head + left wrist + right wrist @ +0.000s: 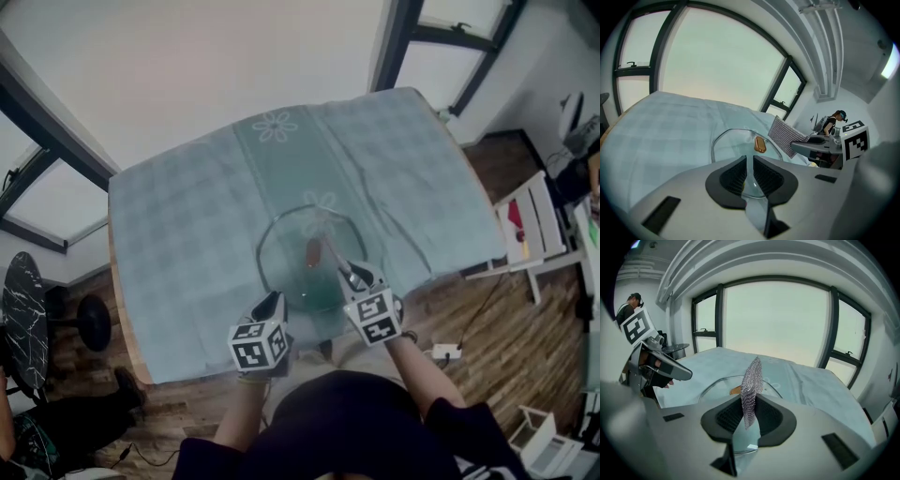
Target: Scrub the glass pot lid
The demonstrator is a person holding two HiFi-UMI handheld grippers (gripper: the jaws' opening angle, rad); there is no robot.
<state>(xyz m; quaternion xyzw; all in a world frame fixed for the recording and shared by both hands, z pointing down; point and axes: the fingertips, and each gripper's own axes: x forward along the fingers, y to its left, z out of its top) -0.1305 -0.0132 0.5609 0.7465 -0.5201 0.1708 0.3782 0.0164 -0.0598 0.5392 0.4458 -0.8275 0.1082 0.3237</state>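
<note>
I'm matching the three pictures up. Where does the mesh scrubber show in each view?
Head view: scrubber just below centre, right of the brown knob.
Left gripper view: right of centre, right of the knob.
Right gripper view: centre, upright in the right gripper.
Shared landmark: the knob, left of the scrubber in all three.
</note>
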